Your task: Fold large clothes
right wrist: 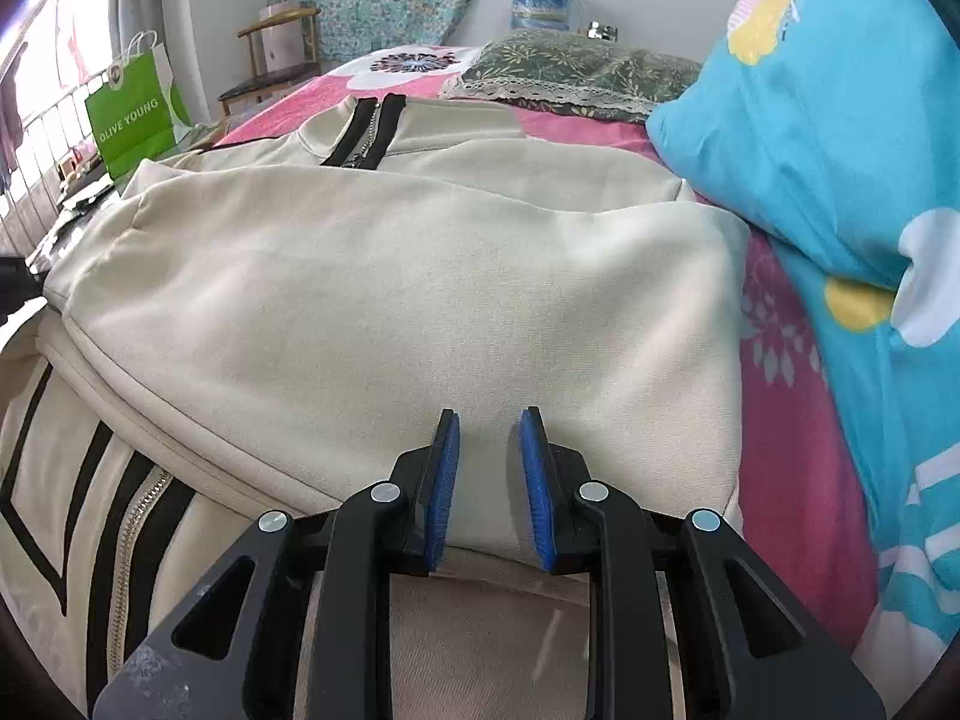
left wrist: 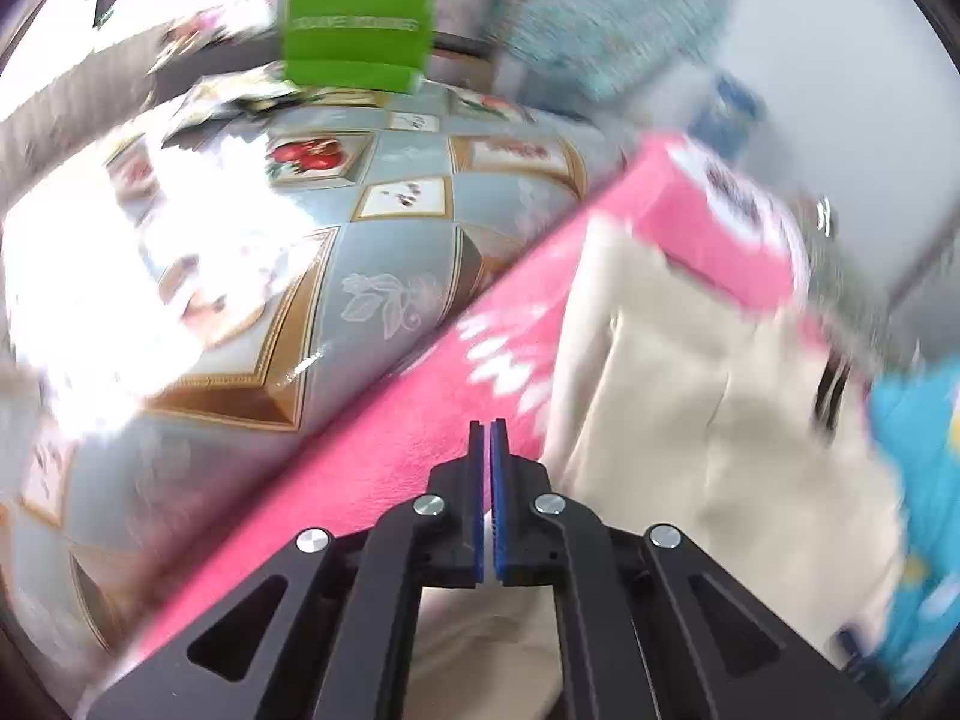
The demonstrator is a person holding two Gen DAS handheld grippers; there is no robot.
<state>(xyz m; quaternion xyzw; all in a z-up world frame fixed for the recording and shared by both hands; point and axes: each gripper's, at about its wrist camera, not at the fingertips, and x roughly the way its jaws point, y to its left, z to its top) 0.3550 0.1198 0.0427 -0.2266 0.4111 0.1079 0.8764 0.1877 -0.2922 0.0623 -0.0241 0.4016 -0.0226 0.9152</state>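
Jacket (right wrist: 384, 276) lies spread on the bed (right wrist: 792, 420) for folding; left gripper (left wrist: 487, 423) closed empty, right gripper (right wrist: 489, 414) parted over its cloth.

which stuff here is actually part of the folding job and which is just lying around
Part of the job:
- cream jacket
- left gripper, shut
- right gripper, jaws apart over the jacket
- pink bedspread, the surface it lies on

Just lying about:
- blue pillow
- green bag
- green floral cushion
- chair
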